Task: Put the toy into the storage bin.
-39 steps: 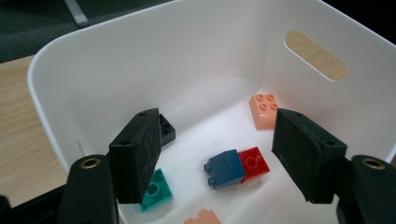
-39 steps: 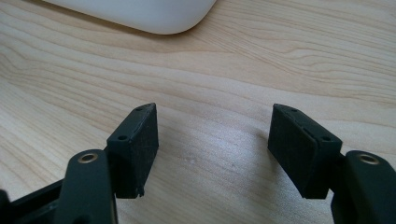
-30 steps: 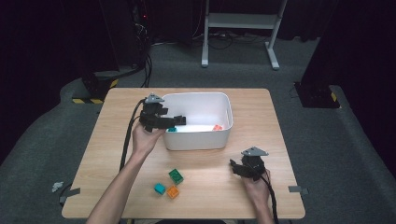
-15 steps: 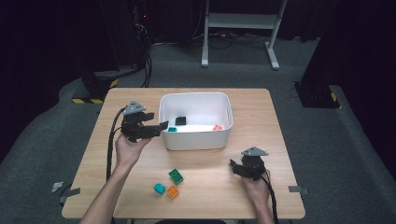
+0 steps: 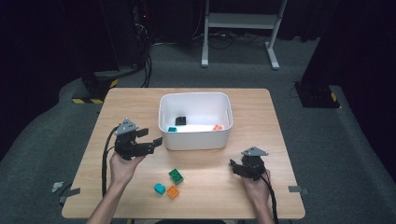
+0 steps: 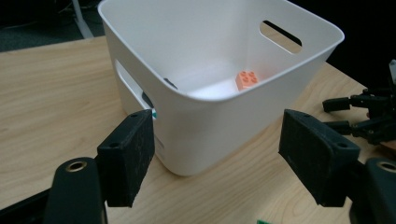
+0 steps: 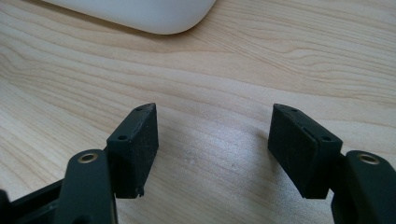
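Now the left claw (image 5: 149, 141) hangs beside the white bin (image 5: 195, 141), at about nine o'clock from it, released and carrying nothing; its jaws have just been spreading wider, with only air between them. Over at five o'clock from the bin, the right claw (image 5: 236, 168) rests low over the worktop (image 5: 275, 121), also released, bare wood between its pads (image 7: 135, 149).

Three loose bricks wait at six o'clock from the bin: a green brick (image 5: 176, 176), a teal brick (image 5: 159, 188) and an orange brick (image 5: 173, 192), the last two just beside each other. Already in the bin lie a black brick (image 5: 180, 120), a teal one (image 5: 172, 129) and a salmon brick (image 6: 247, 80).

The risk, as I read it: those bricks sit close together, so a claw coming down wide could nudge a neighbour away or pinch two at once. The left claw also hangs near the bin wall, and a careless swing could shove the bin.

The worktop is pale wood grain, standing on grey carpet; the room beyond is dark, with a white frame (image 5: 240, 21) at twelve o'clock and cables on the floor.
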`<state>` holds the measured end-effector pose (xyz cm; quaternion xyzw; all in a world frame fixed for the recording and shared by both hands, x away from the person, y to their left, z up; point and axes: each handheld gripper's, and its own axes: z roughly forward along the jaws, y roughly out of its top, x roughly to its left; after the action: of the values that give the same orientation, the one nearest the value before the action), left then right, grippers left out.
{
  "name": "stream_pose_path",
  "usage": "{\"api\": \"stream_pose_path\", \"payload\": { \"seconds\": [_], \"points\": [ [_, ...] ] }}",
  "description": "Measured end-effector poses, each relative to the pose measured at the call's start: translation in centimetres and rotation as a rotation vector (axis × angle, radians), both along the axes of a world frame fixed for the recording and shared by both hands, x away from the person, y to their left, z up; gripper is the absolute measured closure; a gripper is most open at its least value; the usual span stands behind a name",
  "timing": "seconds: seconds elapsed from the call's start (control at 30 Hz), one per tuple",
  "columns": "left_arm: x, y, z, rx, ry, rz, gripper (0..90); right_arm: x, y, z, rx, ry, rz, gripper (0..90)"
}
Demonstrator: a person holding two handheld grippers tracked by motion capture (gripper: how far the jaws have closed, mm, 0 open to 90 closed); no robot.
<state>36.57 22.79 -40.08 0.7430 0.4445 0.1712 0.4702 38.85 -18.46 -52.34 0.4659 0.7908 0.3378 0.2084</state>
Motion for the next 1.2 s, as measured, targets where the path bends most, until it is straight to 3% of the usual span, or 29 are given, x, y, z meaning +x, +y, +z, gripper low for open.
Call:
{"api": "stream_pose_path", "payload": {
  "seconds": [0.23,0.43,0.53,0.73,1.2],
  "points": [
    [-1.0,-0.1,-2.1,-0.008,0.022,-0.017,25.9,0.0,0.0,0.0,0.000,0.000,0.000,33.1],
    [-2.1,-0.9,-4.3,-0.005,0.055,-0.064,24.7,0.0,0.0,0.0,0.000,0.001,0.000,33.1],
    [-2.7,-2.0,-5.7,0.019,0.077,-0.101,24.0,0.0,0.0,0.0,-0.001,0.000,0.001,33.1],
    [-3.3,-3.2,-7.2,0.023,0.093,-0.137,23.4,0.0,0.0,0.0,-0.001,0.000,0.001,33.1],
    [-3.7,-5.0,-9.8,0.093,0.123,-0.159,22.5,0.0,0.0,0.0,-0.001,0.000,0.001,33.1]
  ]
}}
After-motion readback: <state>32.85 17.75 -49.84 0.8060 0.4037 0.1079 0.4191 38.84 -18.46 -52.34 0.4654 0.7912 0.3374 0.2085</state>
